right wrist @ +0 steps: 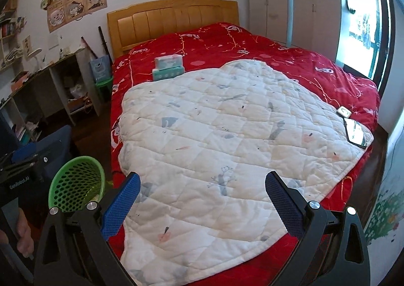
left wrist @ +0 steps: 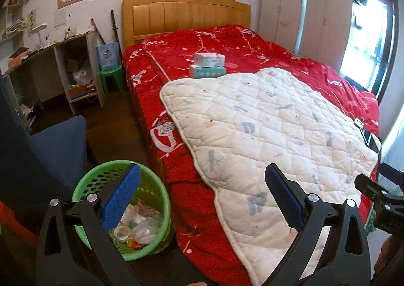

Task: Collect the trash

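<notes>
A green perforated waste basket [left wrist: 87, 186] stands on the floor beside the bed, holding several pieces of trash [left wrist: 141, 225] such as cups and wrappers. It also shows in the right wrist view [right wrist: 73, 185]. My left gripper [left wrist: 202, 180] is open and empty, held above the bed's near corner with its left finger over the basket. My right gripper [right wrist: 202, 182] is open and empty above the white quilted pad [right wrist: 227, 134]. The right gripper's body shows at the right edge of the left wrist view [left wrist: 378, 195].
A bed with a red quilt [left wrist: 252, 51] fills the room. Two tissue packs [left wrist: 208, 65] are stacked near the headboard. A phone [right wrist: 356, 132] and a small white device [right wrist: 344, 111] lie at the pad's right edge. A blue chair [left wrist: 50, 149], shelves [left wrist: 70, 71] and a wardrobe [left wrist: 303, 13] surround it.
</notes>
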{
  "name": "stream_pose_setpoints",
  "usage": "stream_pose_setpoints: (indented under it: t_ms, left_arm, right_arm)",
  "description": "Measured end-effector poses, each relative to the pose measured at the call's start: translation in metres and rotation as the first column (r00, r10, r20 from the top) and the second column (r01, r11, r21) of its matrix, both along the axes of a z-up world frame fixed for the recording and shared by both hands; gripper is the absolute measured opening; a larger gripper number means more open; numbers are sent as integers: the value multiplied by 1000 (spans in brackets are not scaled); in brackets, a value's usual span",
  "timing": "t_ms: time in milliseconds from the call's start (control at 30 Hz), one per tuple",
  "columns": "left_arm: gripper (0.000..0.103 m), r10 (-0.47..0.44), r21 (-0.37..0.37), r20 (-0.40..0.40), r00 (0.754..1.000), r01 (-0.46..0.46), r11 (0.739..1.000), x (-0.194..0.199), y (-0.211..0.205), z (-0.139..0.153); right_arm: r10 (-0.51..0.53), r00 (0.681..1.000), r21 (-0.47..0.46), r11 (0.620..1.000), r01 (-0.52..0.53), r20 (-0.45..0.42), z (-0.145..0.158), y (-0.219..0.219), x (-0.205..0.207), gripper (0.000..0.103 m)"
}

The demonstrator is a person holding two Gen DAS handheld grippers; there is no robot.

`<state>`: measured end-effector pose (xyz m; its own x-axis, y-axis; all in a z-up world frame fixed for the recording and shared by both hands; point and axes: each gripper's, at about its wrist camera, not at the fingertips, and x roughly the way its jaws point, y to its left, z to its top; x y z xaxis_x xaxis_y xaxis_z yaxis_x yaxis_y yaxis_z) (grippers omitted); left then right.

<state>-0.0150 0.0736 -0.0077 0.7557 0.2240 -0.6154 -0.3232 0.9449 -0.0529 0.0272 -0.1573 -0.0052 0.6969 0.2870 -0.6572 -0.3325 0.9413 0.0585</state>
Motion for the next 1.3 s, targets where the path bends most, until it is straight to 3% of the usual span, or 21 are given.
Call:
stream_pose_setpoints:
  t_ms: [1300]
  left_arm:
    - [97, 53, 1, 18, 998, -53, 999, -6, 5, 6]
  right_arm:
    - [20, 999, 15, 1000, -21, 36, 13, 1, -4, 96]
